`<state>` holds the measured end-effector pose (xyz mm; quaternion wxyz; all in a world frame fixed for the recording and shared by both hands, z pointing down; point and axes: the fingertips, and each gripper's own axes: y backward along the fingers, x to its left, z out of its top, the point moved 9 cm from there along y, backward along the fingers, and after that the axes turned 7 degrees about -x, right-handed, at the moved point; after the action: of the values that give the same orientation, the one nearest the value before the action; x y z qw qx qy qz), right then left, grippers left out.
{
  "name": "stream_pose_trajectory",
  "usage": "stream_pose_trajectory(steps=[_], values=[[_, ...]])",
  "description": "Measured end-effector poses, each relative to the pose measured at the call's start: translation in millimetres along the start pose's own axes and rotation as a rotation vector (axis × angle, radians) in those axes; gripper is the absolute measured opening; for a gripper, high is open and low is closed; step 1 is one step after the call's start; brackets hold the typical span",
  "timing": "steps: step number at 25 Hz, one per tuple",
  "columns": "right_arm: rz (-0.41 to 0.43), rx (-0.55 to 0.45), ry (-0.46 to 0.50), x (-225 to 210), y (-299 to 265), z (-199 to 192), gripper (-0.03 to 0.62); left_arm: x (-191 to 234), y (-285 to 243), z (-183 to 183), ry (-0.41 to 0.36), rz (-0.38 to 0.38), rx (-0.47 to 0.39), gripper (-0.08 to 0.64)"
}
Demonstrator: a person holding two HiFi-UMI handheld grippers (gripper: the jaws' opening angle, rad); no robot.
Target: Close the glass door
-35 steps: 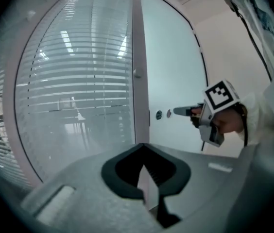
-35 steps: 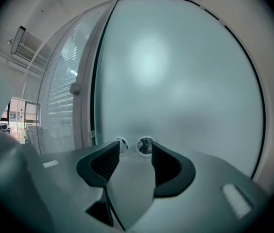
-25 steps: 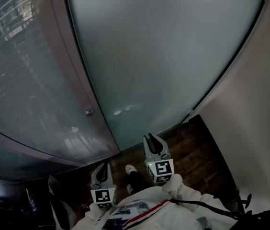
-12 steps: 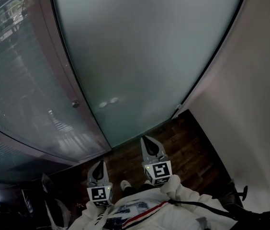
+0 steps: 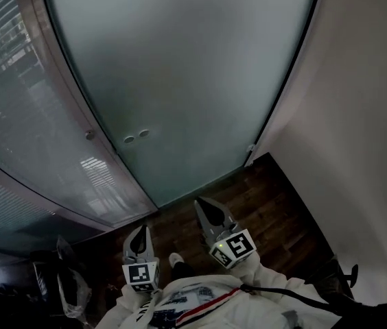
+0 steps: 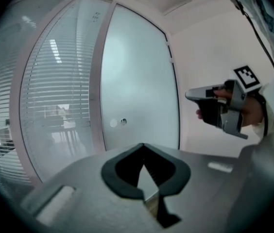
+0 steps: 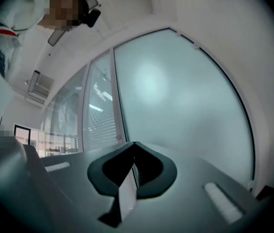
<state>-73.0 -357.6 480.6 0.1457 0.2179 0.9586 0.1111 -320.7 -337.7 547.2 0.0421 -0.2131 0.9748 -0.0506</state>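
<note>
Frosted glass door, dark wood floor, left gripper and right gripper jaws pressed together, empty.

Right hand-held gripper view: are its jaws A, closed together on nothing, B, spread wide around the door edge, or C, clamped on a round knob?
A: the right hand-held gripper has its two grey jaws meeting at the tips with nothing between them, apart from the pale frosted glass door.
</note>
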Motion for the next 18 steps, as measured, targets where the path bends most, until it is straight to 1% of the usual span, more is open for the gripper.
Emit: stream_pose_trajectory(steps=[2,3,4,5,6,7,9,10,11,12,13,15,18], values=[[0.021,-0.075,0.013,-0.1,25.3,23.6,0.008,-22.6,8.6,7.0,-0.009,0.009,-0.008,0.002],[0.032,-0.099,0.019,0.2,37.9,35.2,0.043,-34.8,13.9,10.7,-0.015,0.013,-0.015,0.002],[0.053,-0.113,0.009,0.9,50.2,45.8,0.115,-47.6,20.0,14.1,-0.023,0.016,-0.024,0.002],[0.079,-0.124,-0.01,1.8,62.0,55.2,0.161,-60.6,26.8,16.8,-0.033,0.018,-0.032,0.002],[0.104,-0.132,-0.029,2.8,73.4,63.6,0.25,-73.7,34.0,19.0,-0.041,0.02,-0.039,0.002],[0.123,-0.137,-0.038,3.5,84.8,71.0,0.309,-86.8,41.6,20.6,-0.046,0.022,-0.044,0.002],[0.13,-0.127,-0.012,3.2,107.3,81.6,0.336,-111.1,58.4,21.6,-0.047,0.025,-0.046,0.002],[0.121,-0.107,0.023,2.3,117.9,84.8,0.311,-121.3,66.7,21.1,-0.047,0.027,-0.045,0.002],[0.11,-0.077,0.066,1.4,127.6,86.8,0.216,-130.0,74.4,20.2,-0.049,0.028,-0.044,0.002],[0.098,-0.041,0.103,0.9,136.5,87.7,0.086,-137.6,81.6,19.7,-0.049,0.031,-0.043,0.002],[0.091,-0.008,0.126,0.2,145.0,87.0,0.014,-144.6,88.3,20.7,-0.044,0.035,-0.044,0.002],[0.085,0.028,0.121,-2.8,161.2,83.3,0.008,-156.9,99.0,29.3,-0.026,0.049,-0.058,0.002],[0.079,0.052,0.097,-1.7,185.8,81.7,0.008,-172.9,115.0,42.1,-0.03,0.056,-0.085,0.002]])
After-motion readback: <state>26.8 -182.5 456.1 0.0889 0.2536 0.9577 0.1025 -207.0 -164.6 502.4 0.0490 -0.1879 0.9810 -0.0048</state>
